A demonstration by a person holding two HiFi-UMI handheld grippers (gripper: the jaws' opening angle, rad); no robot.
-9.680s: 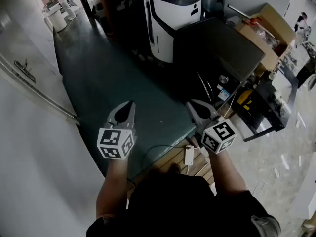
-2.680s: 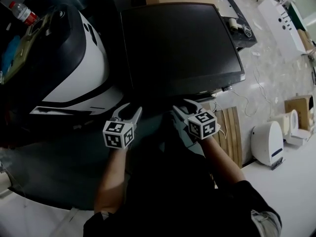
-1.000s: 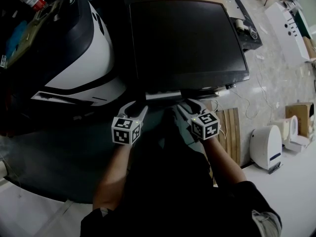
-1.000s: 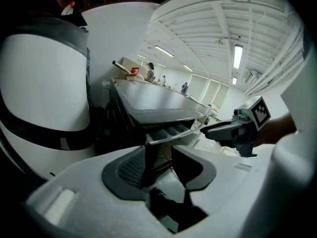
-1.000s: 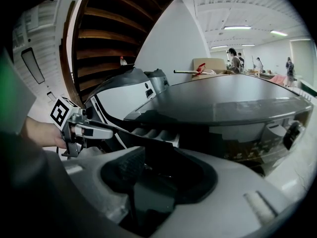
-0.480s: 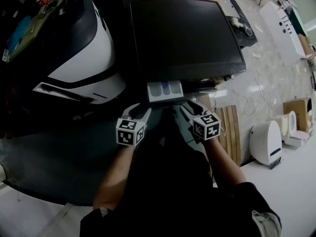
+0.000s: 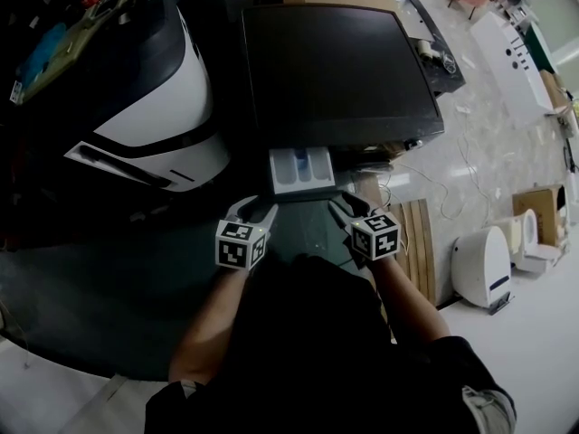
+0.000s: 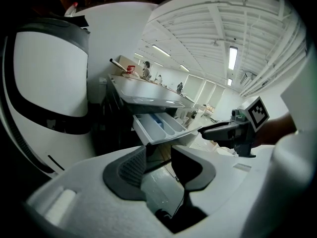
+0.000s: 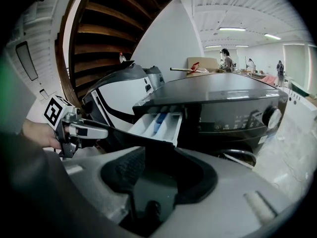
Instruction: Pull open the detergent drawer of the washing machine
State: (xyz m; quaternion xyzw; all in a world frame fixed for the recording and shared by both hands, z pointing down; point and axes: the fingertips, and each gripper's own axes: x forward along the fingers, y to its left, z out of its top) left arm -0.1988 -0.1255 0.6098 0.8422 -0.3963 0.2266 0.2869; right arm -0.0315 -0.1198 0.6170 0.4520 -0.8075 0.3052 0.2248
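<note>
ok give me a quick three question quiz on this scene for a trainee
1. True or false: the detergent drawer of the washing machine is pulled out.
2. In the head view, what stands left of the washing machine? A) a white and black appliance B) a wooden chair C) a sink
3. Fill in: the jaws of the right gripper stand ____.

Key: 1 true; 2 A; 3 apart
</note>
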